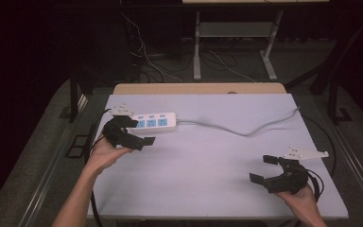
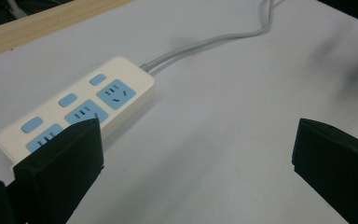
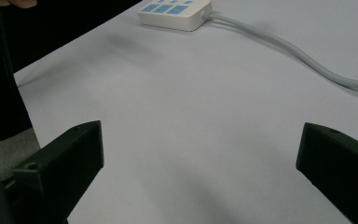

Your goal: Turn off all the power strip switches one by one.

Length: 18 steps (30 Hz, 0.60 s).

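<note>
From the high view, a white power strip with blue sockets lies on the pale table, toward its far left part, and a grey cord runs from the strip's right end across to the table's right edge. The left gripper hovers just in front of the strip's left end, its jaws spread apart and holding nothing; the right gripper sits well away from the strip, near the front right of the table, jaws likewise spread and empty. In the left gripper view, the strip lies close ahead, partly behind the left-hand jaw, with the cord leaving its far end; the wide gap between the jaws frames bare table beside the strip. In the right gripper view, the strip lies far off at the top, its cord curving away to the right, and the two jaws stand wide apart over the table.
</note>
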Tool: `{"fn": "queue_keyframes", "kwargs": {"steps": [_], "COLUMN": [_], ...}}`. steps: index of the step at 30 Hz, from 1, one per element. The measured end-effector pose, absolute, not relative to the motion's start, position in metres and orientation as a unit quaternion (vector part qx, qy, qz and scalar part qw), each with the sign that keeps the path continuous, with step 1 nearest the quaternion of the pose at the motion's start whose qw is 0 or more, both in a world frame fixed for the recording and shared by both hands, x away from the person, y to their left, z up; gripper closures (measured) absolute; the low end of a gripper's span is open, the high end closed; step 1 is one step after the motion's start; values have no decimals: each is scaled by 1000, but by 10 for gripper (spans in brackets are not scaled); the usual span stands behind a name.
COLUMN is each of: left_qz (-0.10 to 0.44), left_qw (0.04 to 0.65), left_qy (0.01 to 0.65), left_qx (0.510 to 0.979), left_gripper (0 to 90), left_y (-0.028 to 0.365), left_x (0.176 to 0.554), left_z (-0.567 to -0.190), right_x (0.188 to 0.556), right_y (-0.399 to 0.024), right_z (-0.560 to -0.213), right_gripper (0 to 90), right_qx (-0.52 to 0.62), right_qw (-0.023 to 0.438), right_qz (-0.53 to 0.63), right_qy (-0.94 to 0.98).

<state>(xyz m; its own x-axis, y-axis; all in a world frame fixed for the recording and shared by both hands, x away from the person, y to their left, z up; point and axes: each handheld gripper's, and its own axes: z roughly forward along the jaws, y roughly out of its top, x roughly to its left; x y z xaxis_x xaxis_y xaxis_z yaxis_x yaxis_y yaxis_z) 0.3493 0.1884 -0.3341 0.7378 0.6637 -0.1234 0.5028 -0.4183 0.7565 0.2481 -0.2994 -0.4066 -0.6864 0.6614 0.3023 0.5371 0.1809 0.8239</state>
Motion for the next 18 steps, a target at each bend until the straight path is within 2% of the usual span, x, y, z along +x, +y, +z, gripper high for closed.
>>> {"fn": "queue_keyframes", "kwargs": {"steps": [18], "left_qz": [101], "left_qw": [390], "left_qy": [362], "left_qx": [840], "left_gripper": [36], "left_y": [194], "left_x": [381], "left_z": [-337], "right_x": [249], "right_y": [-299], "right_z": [-407], "right_gripper": [5], "right_qx": [391], "right_qw": [62], "right_qz": [504], "right_qy": [767]}}
